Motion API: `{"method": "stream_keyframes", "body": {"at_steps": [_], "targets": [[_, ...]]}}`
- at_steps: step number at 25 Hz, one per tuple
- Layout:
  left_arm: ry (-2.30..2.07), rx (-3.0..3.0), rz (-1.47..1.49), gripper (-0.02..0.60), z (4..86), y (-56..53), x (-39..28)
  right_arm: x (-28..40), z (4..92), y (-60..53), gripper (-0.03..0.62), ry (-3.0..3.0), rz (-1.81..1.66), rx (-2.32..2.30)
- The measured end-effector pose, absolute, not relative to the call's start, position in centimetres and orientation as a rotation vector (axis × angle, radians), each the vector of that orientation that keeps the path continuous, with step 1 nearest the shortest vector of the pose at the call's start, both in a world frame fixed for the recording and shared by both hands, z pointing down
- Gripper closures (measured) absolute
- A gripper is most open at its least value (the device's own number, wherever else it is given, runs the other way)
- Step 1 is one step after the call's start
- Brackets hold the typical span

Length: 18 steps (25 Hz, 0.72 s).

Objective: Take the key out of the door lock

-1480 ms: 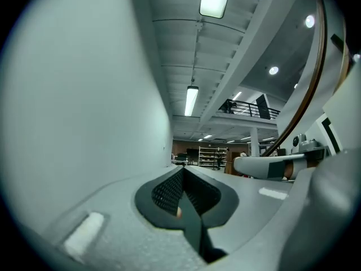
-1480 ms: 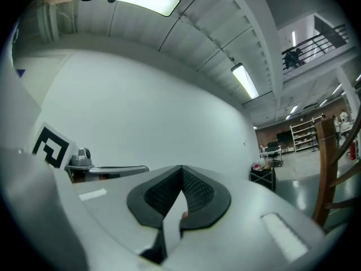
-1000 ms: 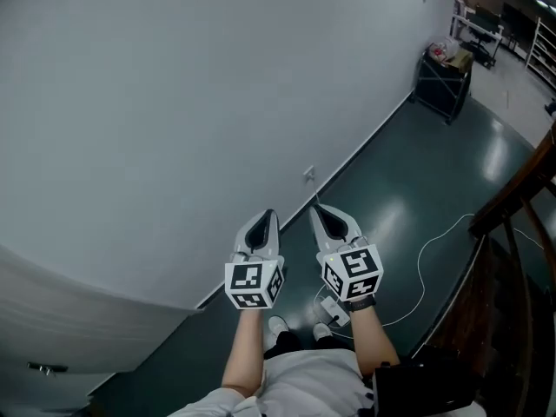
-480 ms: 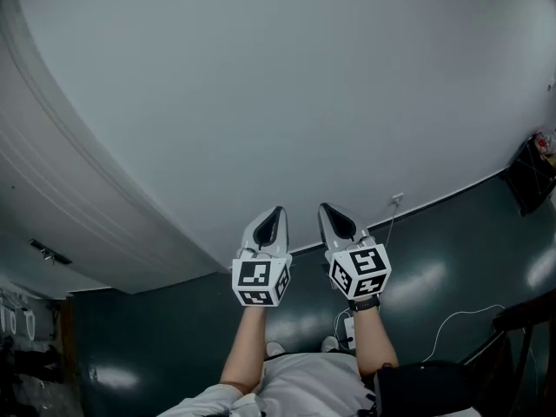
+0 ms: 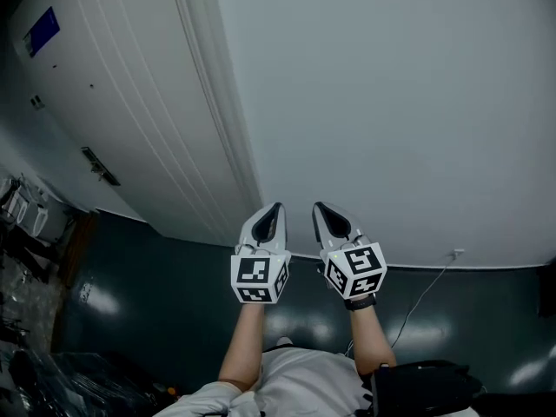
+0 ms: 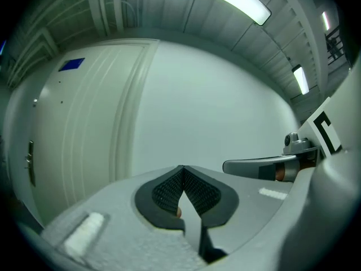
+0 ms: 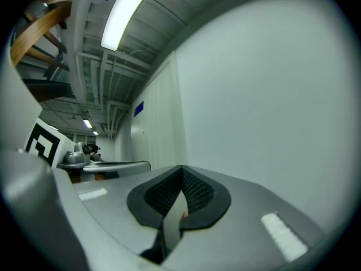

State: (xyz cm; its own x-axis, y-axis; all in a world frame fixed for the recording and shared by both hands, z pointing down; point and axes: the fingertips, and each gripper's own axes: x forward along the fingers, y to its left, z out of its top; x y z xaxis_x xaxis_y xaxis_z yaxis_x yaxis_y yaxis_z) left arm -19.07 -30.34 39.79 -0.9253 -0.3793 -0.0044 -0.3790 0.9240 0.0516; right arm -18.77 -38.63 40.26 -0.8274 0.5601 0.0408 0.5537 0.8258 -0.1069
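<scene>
A white door [image 5: 113, 120] with a blue sign [image 5: 42, 31] stands at the upper left of the head view. Its dark handle [image 5: 100, 165] sits partway down the door, and any key there is too small to make out. My left gripper [image 5: 274, 208] and right gripper [image 5: 318, 208] are held side by side in front of the plain white wall [image 5: 391, 102], well to the right of the door. Both are shut with nothing between the jaws. In the left gripper view the door [image 6: 84, 123] and its handle [image 6: 30, 162] lie far off to the left of the shut jaws [image 6: 182, 168]. The right gripper view shows the door [image 7: 158, 123] beyond its shut jaws [image 7: 181, 168].
The floor [image 5: 156, 320] is dark green. A wall socket with a white cable [image 5: 439, 272] sits low at the right. Cluttered racks [image 5: 17, 211] line the left edge. A black bag [image 5: 421, 389] hangs at the person's right side.
The view has swung left along the wall, which brought the white door and its handle into sight. Both grippers stay shut and side by side.
</scene>
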Motion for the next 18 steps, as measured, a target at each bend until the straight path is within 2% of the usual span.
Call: {"method": "stream_keyframes", "body": {"at_steps": [9,18], "targets": [[-3.16,0.174,-0.086,0.58,39.4,-10.6,-17.7,-18.6,40.1,-17.6,0.591,-2.76,0.105,-1.34],[-3.12,-0.545,-0.154,0.58,40.4,9.4,-5.9,-9.9,41.6,3.2,0.591,-2.314,0.101,-1.914]]}}
